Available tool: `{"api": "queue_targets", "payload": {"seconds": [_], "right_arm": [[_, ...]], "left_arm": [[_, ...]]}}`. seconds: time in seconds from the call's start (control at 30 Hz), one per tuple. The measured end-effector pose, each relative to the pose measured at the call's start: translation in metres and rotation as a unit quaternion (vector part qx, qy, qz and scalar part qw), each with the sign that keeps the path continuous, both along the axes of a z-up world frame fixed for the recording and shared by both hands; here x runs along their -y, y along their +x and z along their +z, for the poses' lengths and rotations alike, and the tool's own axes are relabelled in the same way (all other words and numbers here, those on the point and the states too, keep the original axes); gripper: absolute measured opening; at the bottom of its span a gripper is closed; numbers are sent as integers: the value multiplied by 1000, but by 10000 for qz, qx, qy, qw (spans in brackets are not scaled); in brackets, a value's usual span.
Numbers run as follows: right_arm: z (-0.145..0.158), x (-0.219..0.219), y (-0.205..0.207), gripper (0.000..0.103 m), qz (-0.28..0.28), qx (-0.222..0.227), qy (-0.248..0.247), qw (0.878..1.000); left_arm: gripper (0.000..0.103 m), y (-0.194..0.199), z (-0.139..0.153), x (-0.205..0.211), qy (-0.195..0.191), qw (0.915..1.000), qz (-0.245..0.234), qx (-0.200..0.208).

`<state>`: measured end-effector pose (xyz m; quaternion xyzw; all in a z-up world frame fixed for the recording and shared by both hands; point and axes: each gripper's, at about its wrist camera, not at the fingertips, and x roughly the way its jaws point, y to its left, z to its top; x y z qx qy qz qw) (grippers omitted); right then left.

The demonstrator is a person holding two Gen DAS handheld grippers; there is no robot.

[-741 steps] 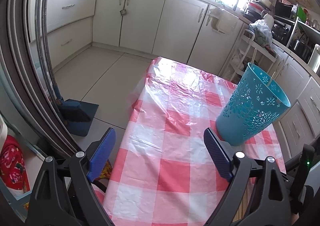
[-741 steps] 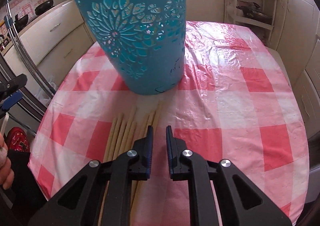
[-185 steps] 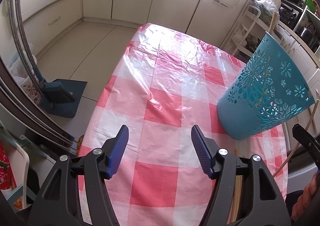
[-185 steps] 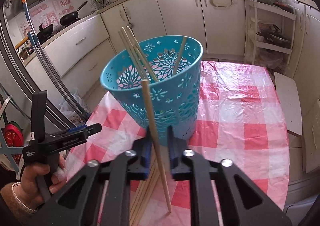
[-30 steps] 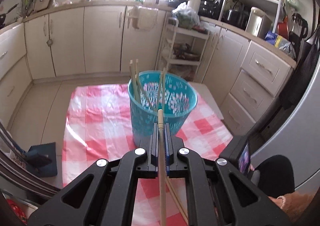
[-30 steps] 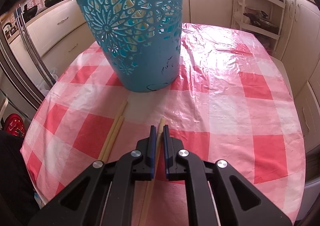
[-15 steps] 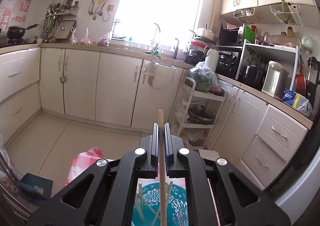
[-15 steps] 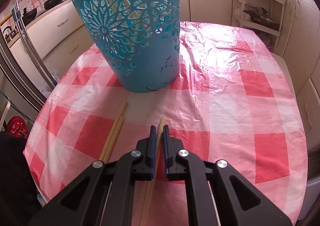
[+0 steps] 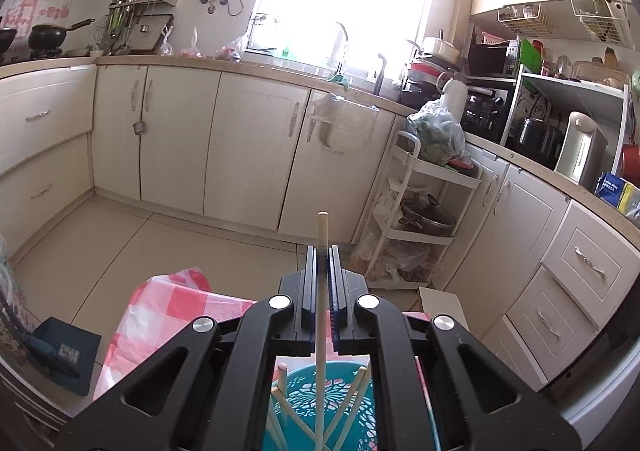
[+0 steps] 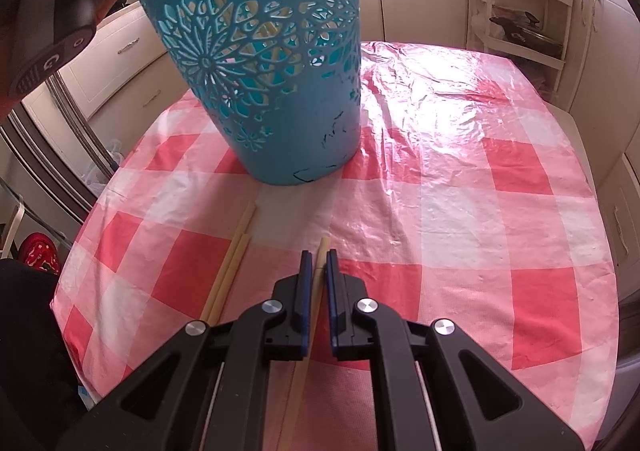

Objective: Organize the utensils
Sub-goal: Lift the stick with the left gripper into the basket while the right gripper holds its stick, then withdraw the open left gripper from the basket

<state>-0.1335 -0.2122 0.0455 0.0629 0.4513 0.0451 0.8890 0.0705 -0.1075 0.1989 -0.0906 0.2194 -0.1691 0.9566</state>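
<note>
My left gripper (image 9: 321, 251) is shut on a wooden chopstick (image 9: 322, 227) and holds it upright above the teal cut-out basket (image 9: 356, 427), its lower end inside the basket among several other chopsticks. In the right wrist view the basket (image 10: 280, 91) stands on the red-and-white checked tablecloth (image 10: 460, 155). My right gripper (image 10: 317, 253) is low over the table and shut on a chopstick (image 10: 320, 251) that lies on the cloth. Two more chopsticks (image 10: 234, 255) lie side by side to its left.
The left hand and its gripper handle (image 10: 72, 3) show above the basket's left rim. Kitchen cabinets (image 9: 248, 155) and a white shelf trolley (image 9: 420, 219) stand beyond the table. A dustpan (image 9: 64, 351) lies on the floor at left.
My left gripper has stayed tilted up over the basket and lowered the chopstick a little further into it. My right gripper has edged closer to the basket, still closed on the lying chopstick.
</note>
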Motion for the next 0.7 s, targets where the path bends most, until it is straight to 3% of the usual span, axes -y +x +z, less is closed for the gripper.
{"api": "queue_targets", "payload": {"seconds": [0.23,0.33,0.4,0.57,0.7], "right_arm": [[0,-2,0,8,39,20,-88,10000],[0,0,0,9,48,-34,45,10000],[1,5,-2,9,5,-110,213,9997],[1,-2,-6,9,59,-70,-81,9999],[1,-19,-9,9,184,22,-702,9974]], "left_arm": [[6,-16,-12,0,418,9987,-186,-236],[23,-34,-14,-13,569,9979,-171,-275],[43,-51,-12,-27,646,9977,-69,-214],[61,-96,-13,-79,757,9966,314,-65],[67,-111,-39,-120,752,9940,637,-484]]}}
